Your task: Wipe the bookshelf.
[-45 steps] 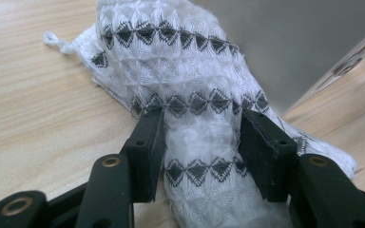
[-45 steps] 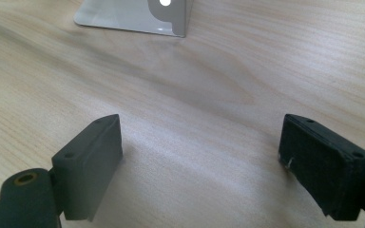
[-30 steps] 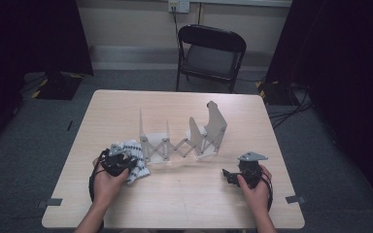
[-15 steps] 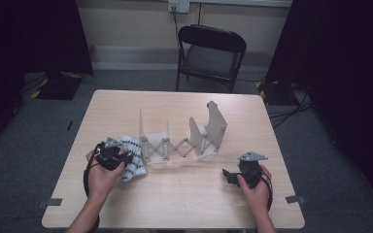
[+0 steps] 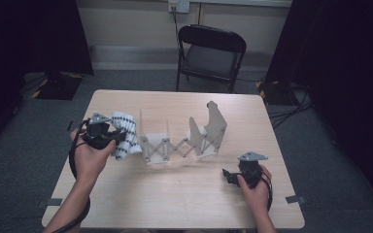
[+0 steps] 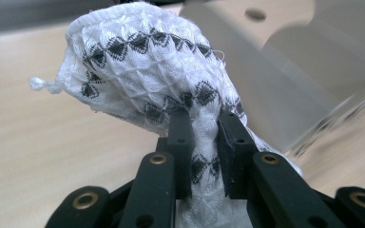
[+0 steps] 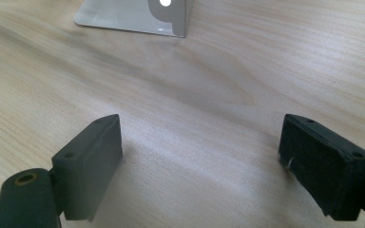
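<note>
- Step in hand: the left gripper [image 5: 108, 135] has its jaws clamped on a bunched part of the white cloth [image 6: 142, 76] with black diamond marks, lifting it clear of the desk [image 5: 175, 204] near the left edge — a pick-up, by my reading.
- The cloth sits just beside the left end panel of the folding rack [image 5: 179, 141], which stands mid-desk.
- Next move, I judge: carry the cloth over the rack and drape it, keeping the grip firm so the loose folds do not snag a panel.
- Long axis: the cloth hangs in a limp bundle, running roughly from the jaws down toward the desk — no clear pointing end.
- The right gripper [image 5: 233, 175] rests near the desk's front right corner, jaws apart, holding nothing.
</note>
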Available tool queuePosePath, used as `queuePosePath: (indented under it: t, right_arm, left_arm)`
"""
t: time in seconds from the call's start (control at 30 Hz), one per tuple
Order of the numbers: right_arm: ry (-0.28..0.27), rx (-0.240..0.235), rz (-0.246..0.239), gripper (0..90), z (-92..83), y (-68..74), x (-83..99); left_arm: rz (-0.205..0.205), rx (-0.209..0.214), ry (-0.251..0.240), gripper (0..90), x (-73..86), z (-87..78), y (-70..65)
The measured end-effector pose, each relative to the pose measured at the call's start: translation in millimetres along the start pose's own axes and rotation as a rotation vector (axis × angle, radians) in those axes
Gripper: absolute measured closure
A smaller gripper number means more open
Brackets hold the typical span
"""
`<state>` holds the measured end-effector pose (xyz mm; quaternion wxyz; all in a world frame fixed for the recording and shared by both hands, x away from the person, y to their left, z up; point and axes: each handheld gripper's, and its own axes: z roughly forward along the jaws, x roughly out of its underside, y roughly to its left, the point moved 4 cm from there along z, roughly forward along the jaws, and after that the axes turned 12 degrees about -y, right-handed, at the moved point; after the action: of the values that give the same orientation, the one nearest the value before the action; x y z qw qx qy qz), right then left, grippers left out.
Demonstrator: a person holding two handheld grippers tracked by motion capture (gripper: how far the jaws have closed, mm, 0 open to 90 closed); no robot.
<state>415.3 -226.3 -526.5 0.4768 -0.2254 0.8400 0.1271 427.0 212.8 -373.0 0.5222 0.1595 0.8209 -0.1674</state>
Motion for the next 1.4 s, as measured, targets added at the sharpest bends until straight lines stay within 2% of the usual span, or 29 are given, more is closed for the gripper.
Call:
queuePosePath:
  t: [0.13, 0.23, 0.5, 0.67, 0.83, 0.87, 1.07, 1.13, 1.17, 1.3, 1.33, 1.4]
  right_arm:
    - [-0.001, 0.000, -0.001, 13.9, 0.1, -0.1, 0.0]
    - [0.000, 0.000, -0.001, 13.9, 0.1, -0.1, 0.0]
    - [0.000, -0.001, 0.000, 13.8, 0.3, -0.1, -0.2]
    - [-0.001, 0.000, -0.001, 13.9, 0.6, -0.2, -0.3]
    - [-0.001, 0.000, -0.001, 13.9, 0.6, -0.2, -0.3]
    - [-0.001, 0.000, -0.001, 13.9, 0.6, -0.2, -0.3]
    - [-0.001, 0.000, -0.001, 13.9, 0.6, -0.2, -0.3]
    - [-0.001, -0.001, -0.001, 13.9, 0.6, -0.3, -0.3]
    - [-0.001, 0.000, -0.001, 13.8, 0.6, -0.2, -0.3]
    - [-0.001, -0.001, -0.001, 13.8, 0.6, -0.3, -0.3]
    - [-0.001, 0.000, -0.001, 13.9, 0.6, -0.2, -0.3]
    - [-0.001, -0.001, -0.001, 13.9, 0.6, -0.3, -0.3]
  left_arm:
    - [0.000, 0.018, -0.029, 77.4, -14.0, -0.3, -9.6]
    - [-0.004, 0.025, -0.011, 77.4, -10.6, 6.0, -14.7]
    - [-0.027, 0.027, 0.055, 77.4, 23.6, 23.5, -15.9]
    - [-0.023, 0.025, 0.101, 77.4, 44.2, 32.0, -18.0]
    - [-0.034, 0.021, 0.130, 77.3, 63.3, 40.1, -17.2]
    - [-0.034, 0.021, 0.130, 77.3, 63.3, 40.1, -17.2]
    - [-0.041, 0.015, 0.171, 77.2, 90.2, 50.2, -16.4]
    - [-0.055, 0.013, 0.172, 77.1, 97.9, 52.9, -16.7]
    - [-0.041, 0.018, 0.189, 77.1, 101.6, 53.0, -15.5]
    - [-0.064, 0.006, 0.191, 77.0, 113.9, 56.2, -15.0]
    - [-0.048, 0.010, 0.209, 77.0, 116.4, 55.9, -13.7]
    - [-0.047, 0.005, 0.217, 76.9, 120.5, 56.5, -12.4]
